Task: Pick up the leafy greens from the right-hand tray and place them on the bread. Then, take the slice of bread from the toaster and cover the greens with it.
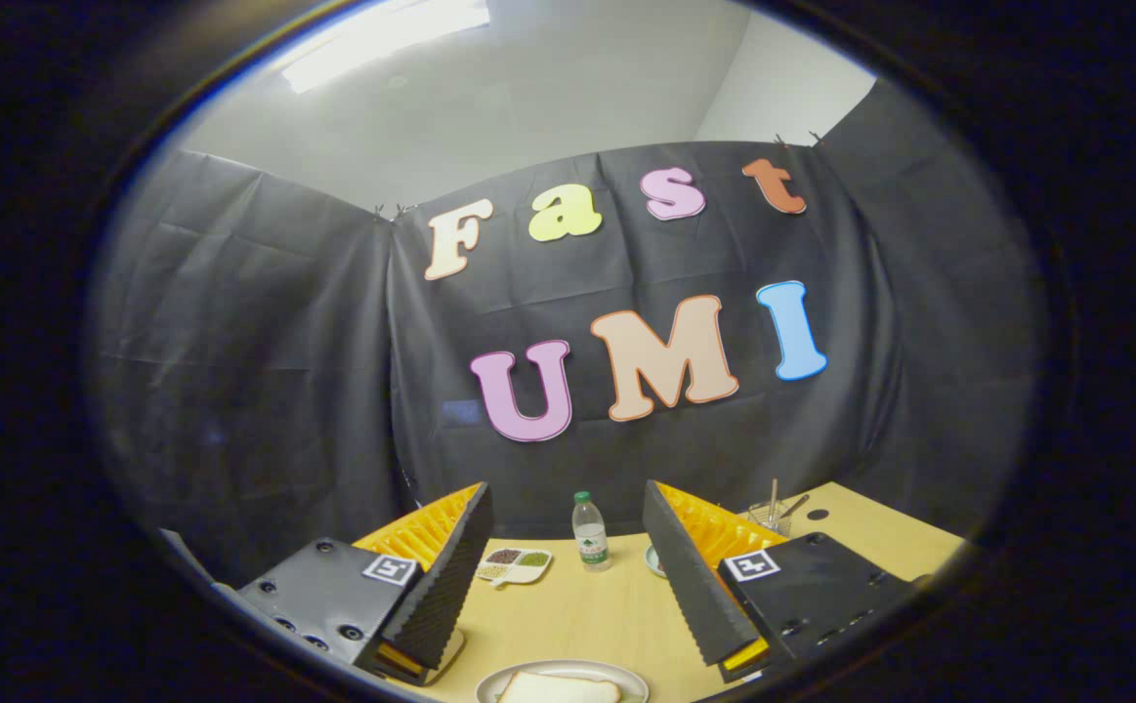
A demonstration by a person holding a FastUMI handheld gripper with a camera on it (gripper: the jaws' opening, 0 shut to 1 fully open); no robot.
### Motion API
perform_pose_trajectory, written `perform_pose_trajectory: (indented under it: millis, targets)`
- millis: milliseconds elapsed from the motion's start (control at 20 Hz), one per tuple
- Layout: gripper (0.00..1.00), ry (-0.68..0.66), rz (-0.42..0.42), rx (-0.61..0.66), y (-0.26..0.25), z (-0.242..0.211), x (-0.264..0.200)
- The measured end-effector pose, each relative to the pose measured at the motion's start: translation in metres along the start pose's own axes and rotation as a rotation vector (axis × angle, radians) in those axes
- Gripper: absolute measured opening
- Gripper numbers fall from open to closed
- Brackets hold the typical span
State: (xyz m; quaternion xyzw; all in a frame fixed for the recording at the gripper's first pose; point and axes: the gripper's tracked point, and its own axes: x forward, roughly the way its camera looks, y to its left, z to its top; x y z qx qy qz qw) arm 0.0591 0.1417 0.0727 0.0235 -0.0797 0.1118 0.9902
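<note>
Gripper view: jaws spread wide, holding nothing, above a plate (pixel 626 677) bearing 1 bread slice (pixel 558 689).

the table (pixel 616 610) looks like pale wood or laminate — smooth, with a soft sheen. the booth wall (pixel 265 391) is matt cloth, creased and wrinkled. at twelve o'clock from the open gripper (pixel 568 557) stands a clear, glossy plastic bottle (pixel 589 532). the fingers (pixel 450 576) carry ribbed, matt foam-like pads. at six o'clock a smooth, glossy plate (pixel 626 677) holds a slice of bread (pixel 558 689) — pale, dry and matt. at ten o'clock a divided dish (pixel 517 564) looks glazed.
</note>
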Motion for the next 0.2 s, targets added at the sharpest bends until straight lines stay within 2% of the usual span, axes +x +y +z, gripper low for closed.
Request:
perform_pose_trajectory:
  millis: [200]
  targets:
    - [0.98, 0.016, -0.001, -0.011, -0.0018, -0.0063, -0.0048]
